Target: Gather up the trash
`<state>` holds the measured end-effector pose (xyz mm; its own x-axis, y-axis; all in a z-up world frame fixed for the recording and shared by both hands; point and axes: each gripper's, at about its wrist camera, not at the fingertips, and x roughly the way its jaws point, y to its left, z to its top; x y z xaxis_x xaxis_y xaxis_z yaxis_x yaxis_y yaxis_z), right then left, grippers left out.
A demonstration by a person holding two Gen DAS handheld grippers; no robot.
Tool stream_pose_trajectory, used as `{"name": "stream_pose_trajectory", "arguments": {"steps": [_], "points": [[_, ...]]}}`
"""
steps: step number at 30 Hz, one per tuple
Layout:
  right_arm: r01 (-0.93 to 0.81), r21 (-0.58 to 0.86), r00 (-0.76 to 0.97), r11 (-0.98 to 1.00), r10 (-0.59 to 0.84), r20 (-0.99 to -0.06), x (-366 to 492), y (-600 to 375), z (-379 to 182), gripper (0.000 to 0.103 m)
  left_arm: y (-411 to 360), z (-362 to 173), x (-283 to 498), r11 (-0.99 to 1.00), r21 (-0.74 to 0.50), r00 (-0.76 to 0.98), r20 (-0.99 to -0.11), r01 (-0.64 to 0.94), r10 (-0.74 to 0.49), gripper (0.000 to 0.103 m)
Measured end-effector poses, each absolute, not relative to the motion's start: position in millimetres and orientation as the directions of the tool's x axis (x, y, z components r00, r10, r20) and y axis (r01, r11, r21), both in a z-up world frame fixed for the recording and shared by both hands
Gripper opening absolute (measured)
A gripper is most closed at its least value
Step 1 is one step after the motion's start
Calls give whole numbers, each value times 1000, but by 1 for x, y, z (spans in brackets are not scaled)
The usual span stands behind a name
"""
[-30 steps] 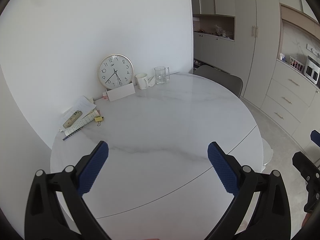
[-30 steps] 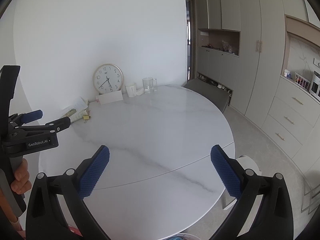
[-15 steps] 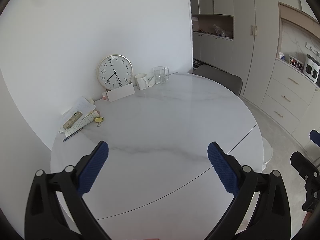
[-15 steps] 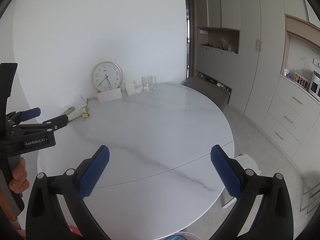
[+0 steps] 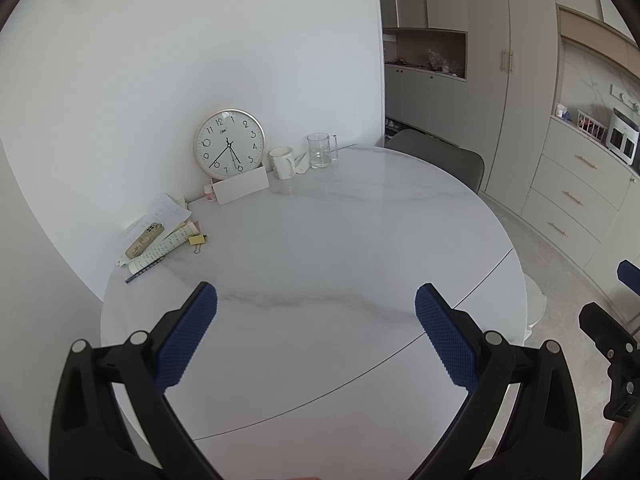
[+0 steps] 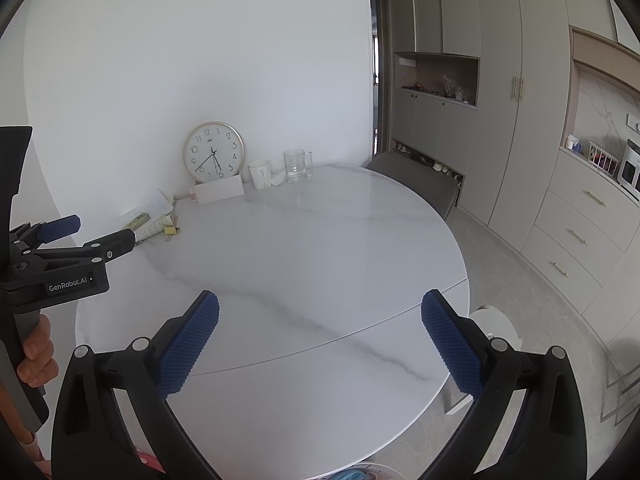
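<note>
A round white marble table (image 5: 320,248) (image 6: 304,248) fills both views. At its far left edge lies a heap of papers (image 5: 160,232) (image 6: 154,216) with a yellow binder clip (image 5: 198,239) and a pen (image 5: 140,274). A crumpled white scrap (image 5: 301,165) sits between the mug and the glass. My left gripper (image 5: 316,320) hangs open over the near table edge, holding nothing; it also shows from the side in the right wrist view (image 6: 84,232). My right gripper (image 6: 320,328) is open and empty, further right over the table's near edge.
A wall clock (image 5: 229,145) leans on the wall behind a white card (image 5: 240,191), with a white mug (image 5: 282,162) and a glass mug (image 5: 321,150) beside it. A grey chair (image 5: 436,158) stands behind the table. Cabinets (image 6: 576,232) line the right wall. A hand (image 6: 36,352) grips the left handle.
Both grippers have barely moved; the view has shifted slightly. Both stay open and empty.
</note>
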<state>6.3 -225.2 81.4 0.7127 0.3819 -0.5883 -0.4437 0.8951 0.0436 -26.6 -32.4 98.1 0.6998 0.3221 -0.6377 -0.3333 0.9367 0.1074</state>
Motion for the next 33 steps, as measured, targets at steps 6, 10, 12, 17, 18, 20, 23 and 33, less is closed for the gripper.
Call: {"name": "stream_pose_trajectory", "arguments": {"steps": [6,10,12,17,18,20,23,33], "points": [[-436,48,713,899,378,-591,5,-230,80,100,-33,98,-27,936,108,701,-635,-335,324,95],[-436,51,710,899,378,-594,6,-231,79,100,-33,98,-27,936,108,701,-636,-335,324,95],[-436,49,709,899,377,-596,7,-231,79,100,-33,98,-26,936,110,700,-635,-335,325,95],[-436,51,704,899,376,-603,8,-231,77,100,-31,97,-25,934,110,697,-638,-339,328,95],[-436,51,704,899,375,-603,8,-231,77,100,-31,97,-25,934,110,696,-639,-339,328,95],[-437,51,703,898,377,-603,8,-232,77,100,-30,97,-24,935,109,696,-640,-339,327,95],[-436,51,703,898,376,-603,8,-232,77,100,-29,96,-24,934,108,696,-639,-339,327,95],[-429,63,697,901,375,-612,13,-231,76,100,-24,94,-24,930,95,698,-635,-354,330,95]]}}
